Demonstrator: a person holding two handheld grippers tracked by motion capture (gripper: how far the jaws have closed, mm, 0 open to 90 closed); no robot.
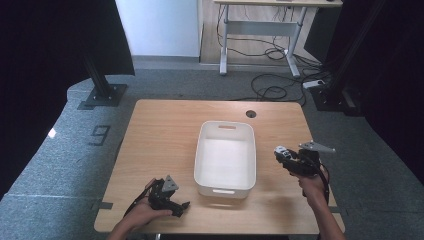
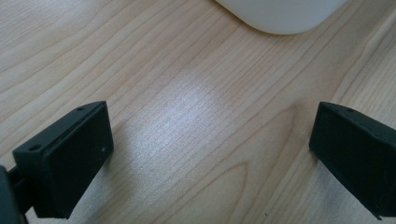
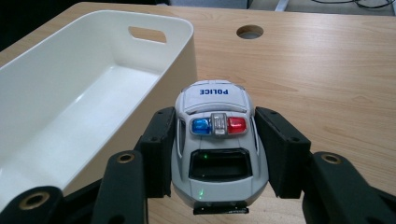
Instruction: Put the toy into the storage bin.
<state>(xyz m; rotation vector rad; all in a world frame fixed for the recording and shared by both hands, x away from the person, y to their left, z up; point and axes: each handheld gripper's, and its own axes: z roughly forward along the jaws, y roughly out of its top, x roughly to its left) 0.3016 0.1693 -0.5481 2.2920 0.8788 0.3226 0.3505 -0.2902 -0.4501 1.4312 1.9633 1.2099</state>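
- My right fingers (image 3: pixel 218 149) clamp the toy car (image 3: pixel 216 140) by its sides, beside the white bin (image 3: pixel 180 56).
- White car, "POLICE" lettering, blue-and-red lights.
- My left fingers (image 2: pixel 212 154) stand apart over the worktop (image 2: pixel 187 116).

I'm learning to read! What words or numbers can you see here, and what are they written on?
"POLICE": blue letters, upside down in the right gripper view, on the bonnet of the white toy police car held in the right gripper.
"9": dark figure on the grey floor left of the wooden table, high view.
The white plastic bin carries no writing.
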